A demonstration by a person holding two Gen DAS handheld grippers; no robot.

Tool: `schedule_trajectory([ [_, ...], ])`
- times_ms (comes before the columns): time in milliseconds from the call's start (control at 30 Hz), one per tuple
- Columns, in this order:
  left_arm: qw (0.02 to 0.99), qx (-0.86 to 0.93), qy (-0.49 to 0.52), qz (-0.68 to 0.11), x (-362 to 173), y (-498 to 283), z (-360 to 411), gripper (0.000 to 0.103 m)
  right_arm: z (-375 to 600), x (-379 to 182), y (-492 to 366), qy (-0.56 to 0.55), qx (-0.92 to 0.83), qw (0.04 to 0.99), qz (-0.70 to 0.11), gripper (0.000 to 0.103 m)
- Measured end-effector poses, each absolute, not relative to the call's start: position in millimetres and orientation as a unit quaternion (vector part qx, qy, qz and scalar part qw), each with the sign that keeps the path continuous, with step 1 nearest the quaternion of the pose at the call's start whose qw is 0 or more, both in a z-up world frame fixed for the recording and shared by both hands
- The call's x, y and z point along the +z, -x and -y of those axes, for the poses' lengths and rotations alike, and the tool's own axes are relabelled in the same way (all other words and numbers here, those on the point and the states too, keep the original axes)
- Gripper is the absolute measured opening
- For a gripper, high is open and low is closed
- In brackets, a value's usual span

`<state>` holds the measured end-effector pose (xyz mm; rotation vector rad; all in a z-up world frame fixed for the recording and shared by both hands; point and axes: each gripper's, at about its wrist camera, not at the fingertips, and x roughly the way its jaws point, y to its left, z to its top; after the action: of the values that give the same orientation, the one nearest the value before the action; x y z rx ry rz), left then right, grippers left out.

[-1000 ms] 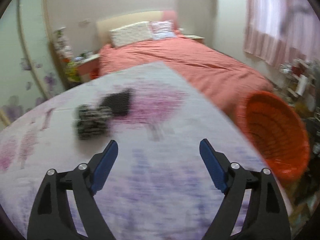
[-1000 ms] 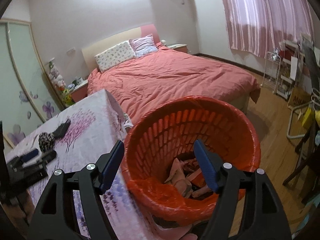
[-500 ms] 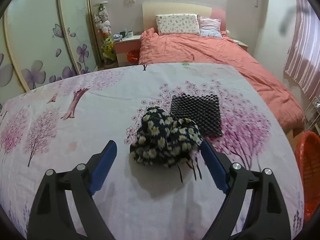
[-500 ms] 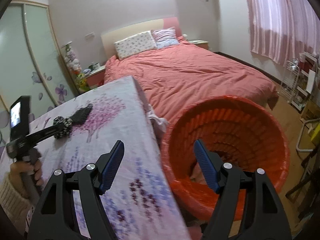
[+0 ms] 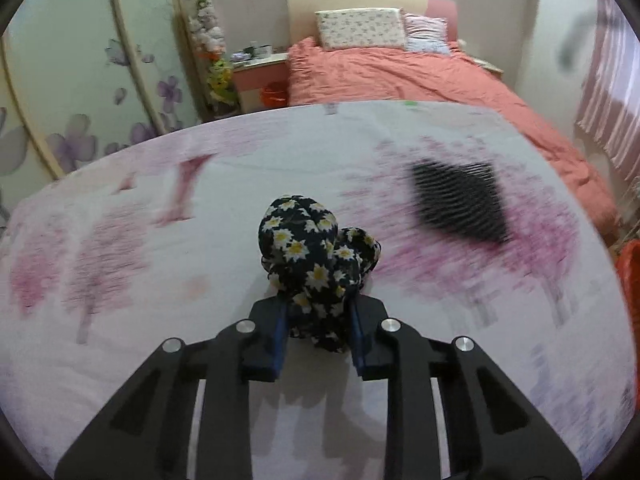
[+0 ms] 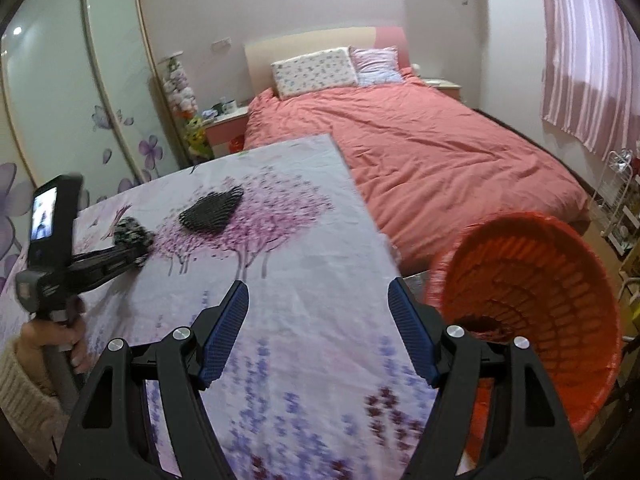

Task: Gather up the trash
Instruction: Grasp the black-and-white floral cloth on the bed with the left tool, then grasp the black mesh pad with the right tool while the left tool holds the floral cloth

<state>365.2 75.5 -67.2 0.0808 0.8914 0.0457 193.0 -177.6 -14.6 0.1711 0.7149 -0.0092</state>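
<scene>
My left gripper [image 5: 318, 330] is shut on a crumpled black cloth with daisy print [image 5: 314, 252], over the table with the floral cloth [image 5: 120, 300]. A black mesh pad [image 5: 460, 204] lies on the table to the right beyond it. In the right wrist view my right gripper [image 6: 320, 336] is open and empty above the table's near right part. The left gripper [image 6: 120, 256] with the daisy cloth [image 6: 130, 230] shows at the left, the mesh pad [image 6: 212, 212] beside it. An orange-red trash basket [image 6: 540, 300] stands tilted off the table's right edge.
A bed with a pink cover [image 6: 420, 152] lies behind the table. Sliding wardrobe doors [image 6: 60, 100] stand at the left, a nightstand [image 5: 260, 76] by the bed, a wire rack [image 6: 620, 208] at the far right. The basket's edge [image 5: 630, 276] shows in the left wrist view.
My left gripper swung from the basket to the table, moved onto the daisy cloth and shut on it. My right gripper turned left from above the basket to over the table.
</scene>
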Motion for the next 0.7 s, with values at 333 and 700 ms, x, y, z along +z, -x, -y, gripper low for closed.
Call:
schedule_trajectory([
  [333, 0.896, 0.094, -0.044, -0.431, -75.2, -343.0, -161.5, 0.037, 124.8, -29.9, -239.3, -0.075, 0.033, 0.922, -0.378, 0.072],
  [700, 0.899, 0.06, 0.032, -0.434, -77.4, -342.3, -186.5, 0.04, 85.3, -40.1, -277.4, -0.071, 0.033, 0.92, -0.385, 0.072],
])
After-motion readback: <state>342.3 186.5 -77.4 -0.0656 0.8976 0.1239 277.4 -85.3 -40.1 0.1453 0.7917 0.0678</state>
